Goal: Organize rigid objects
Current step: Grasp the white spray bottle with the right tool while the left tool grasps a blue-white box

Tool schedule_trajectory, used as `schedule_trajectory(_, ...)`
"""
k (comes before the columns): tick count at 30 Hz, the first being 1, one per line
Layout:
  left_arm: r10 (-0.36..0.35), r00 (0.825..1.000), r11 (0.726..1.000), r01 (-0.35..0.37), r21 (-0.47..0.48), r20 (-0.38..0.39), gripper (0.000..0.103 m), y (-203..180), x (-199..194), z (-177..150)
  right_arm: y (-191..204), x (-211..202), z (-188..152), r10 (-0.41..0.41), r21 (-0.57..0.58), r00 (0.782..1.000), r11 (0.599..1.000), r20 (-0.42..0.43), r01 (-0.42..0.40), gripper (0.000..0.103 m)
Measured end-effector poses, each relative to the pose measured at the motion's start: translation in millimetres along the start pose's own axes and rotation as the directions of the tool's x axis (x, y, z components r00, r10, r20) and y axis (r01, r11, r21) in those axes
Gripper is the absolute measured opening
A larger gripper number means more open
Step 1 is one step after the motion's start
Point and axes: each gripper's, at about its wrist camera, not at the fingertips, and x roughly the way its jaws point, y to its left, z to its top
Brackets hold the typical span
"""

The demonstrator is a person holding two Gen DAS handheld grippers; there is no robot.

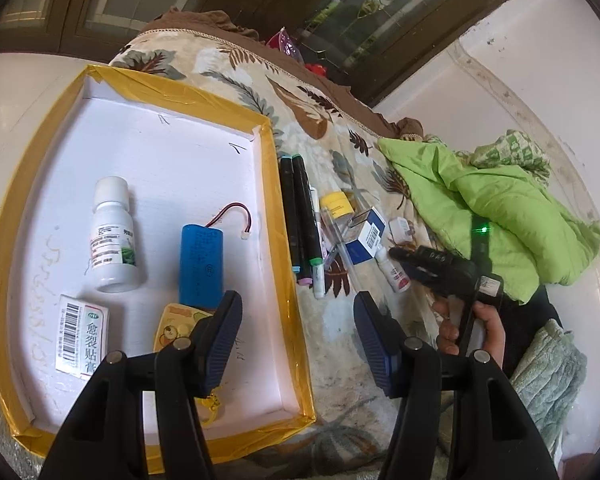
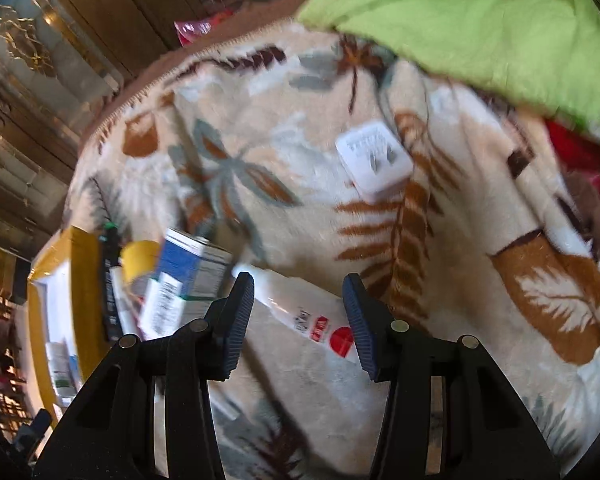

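- The left gripper stands spread with nothing between its blue ribbed pads, hanging over the near right edge of a shallow white tray with a yellow taped rim.
- Just below its left pad lies a small yellow cartoon-printed keychain tag, partly hidden by the finger.
- Beyond that, inside the tray, lie a blue cylindrical battery pack with red and black leads, a white plastic medicine bottle with a white cap and a white cardboard box with a barcode and green print, each apart from the others.
- Just outside the tray's right wall, on a cream leaf-patterned blanket, several black marker pens lie side by side along the rim.
- To their right sit a yellow-lidded small jar and a blue and white carton.
- The right gripper is also spread, gripping nothing; a white tube-shaped bottle with a red round logo lies on the blanket between and under its pads, though whether they touch it cannot be told.
- In the left wrist view a bare hand holds that gripper's black handle.
- Farther out rests a white square plug adapter, near a crumpled bright green cloth.
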Motion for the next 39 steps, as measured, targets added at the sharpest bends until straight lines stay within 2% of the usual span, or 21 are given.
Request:
schedule_trajectory(3, -0.008, 1.000, 1.000, 0.008, 0.002, -0.001, 0.058, -2, -1, 0, 4, 8, -6, 0.014, -0.035, 0.998, 0.999, -0.065, -0.016, 0.046)
schedule_trajectory(6, -0.004, 1.000, 1.000, 0.004, 0.004, 0.001, 0.058, -2, -1, -1, 10, 8, -11, -0.037, -0.058, 0.997, 0.998, -0.070, 0.033, 0.046)
schedule_trajectory(10, 0.005, 1.000, 1.000, -0.005, 0.006, -0.002, 0.058, -3, -1, -3, -6, 5, -10, 0.007, 0.029, 0.996, 1.000, -0.092, -0.004, 0.037)
schedule_trajectory(13, 0.017, 1.000, 1.000, -0.017, 0.020, -0.007, 0.059, -9, -1, -6, -10, 7, -19, 0.036, 0.054, 0.992, 0.998, -0.119, -0.029, 0.037)
schedule_trajectory(18, 0.056, 0.998, 0.996, -0.055, 0.063, -0.012, 0.063, -30, 1, -13, -6, 5, -27, 0.002, 0.041, 0.990, 0.999, -0.138, 0.004, 0.037)
schedule_trajectory(23, 0.047, 0.996, 0.995, -0.040, 0.089, -0.082, 0.063, -58, 19, -8, -29, -7, -36, 0.065, 0.167, 0.986, 0.985, -0.156, -0.038, 0.034)
schedule_trajectory(29, 0.107, 0.982, 0.977, -0.074, 0.202, -0.156, 0.063, -103, 72, 10, -51, -12, -43, 0.084, 0.234, 0.988, 0.971, -0.132, -0.051, 0.034)
schedule_trajectory(32, 0.161, 0.968, 0.957, -0.105, 0.272, -0.192, 0.063, -120, 109, 23, -59, -7, -42, 0.114, 0.259, 0.986, 0.963, -0.124, -0.079, 0.033)
schedule_trajectory(35, 0.224, 0.956, 0.926, -0.148, 0.347, -0.191, 0.063, -133, 144, 38, -63, -2, -41, 0.140, 0.270, 0.982, 0.957, -0.122, -0.103, 0.033)
schedule_trajectory(39, 0.285, 0.936, 0.899, -0.187, 0.396, -0.207, 0.063, -138, 184, 51, -68, 0, -40, 0.157, 0.282, 0.981, 0.952, -0.117, -0.119, 0.032)
